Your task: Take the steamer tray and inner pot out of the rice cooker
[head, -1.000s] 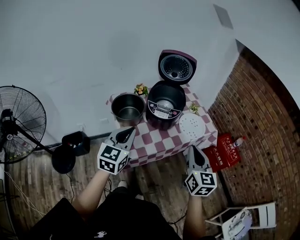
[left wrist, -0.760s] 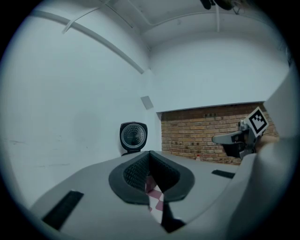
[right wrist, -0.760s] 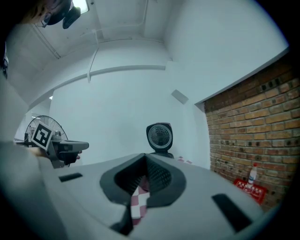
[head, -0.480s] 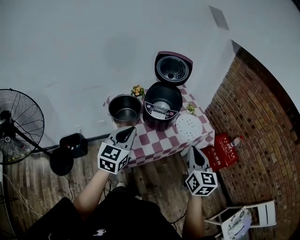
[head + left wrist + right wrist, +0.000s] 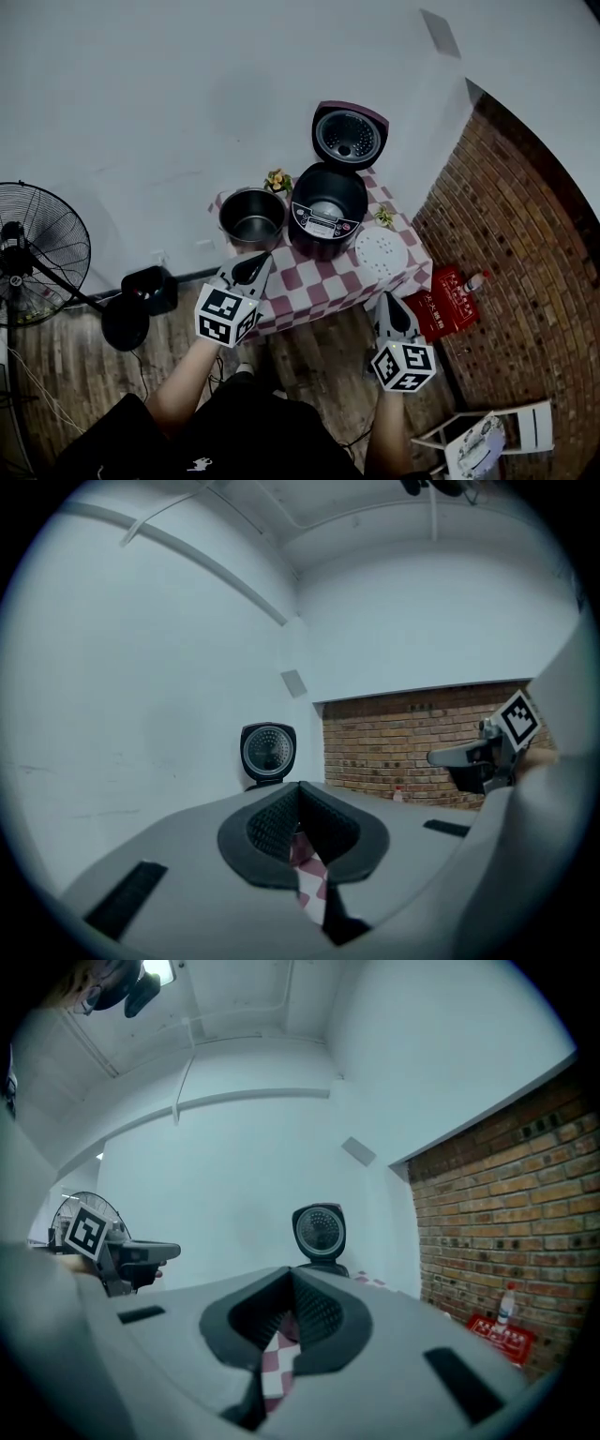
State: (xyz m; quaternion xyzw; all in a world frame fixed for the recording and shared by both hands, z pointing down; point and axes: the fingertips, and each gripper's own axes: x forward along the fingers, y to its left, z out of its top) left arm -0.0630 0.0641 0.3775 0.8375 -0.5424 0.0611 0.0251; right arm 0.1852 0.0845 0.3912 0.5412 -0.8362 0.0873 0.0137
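Removal seems finished: the round steel inner pot (image 5: 253, 217) is set just left of the open dark-maroon rice cooker (image 5: 325, 214), the white perforated steamer tray (image 5: 382, 252) just right of it, while the left gripper (image 5: 251, 269) and right gripper (image 5: 393, 313) are held clenched and empty short of it, so only withdrawal is called for.

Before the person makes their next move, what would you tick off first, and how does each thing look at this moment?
1. Lid of the dark rice cooker stands open: ok.
2. Silver metal inner pot is out, upright on the red-and-white checked tablecloth, left of the cooker in the head view: ok.
3. White round steamer tray is out, flat on the cloth on the cooker's other side: ok.
4. Left gripper is empty, jaws together, short of the pot: ok.
5. Right gripper is empty, jaws together, below the table's edge in the head view: ok.
6. Nothing left inside the cooker: cannot tell, too small.
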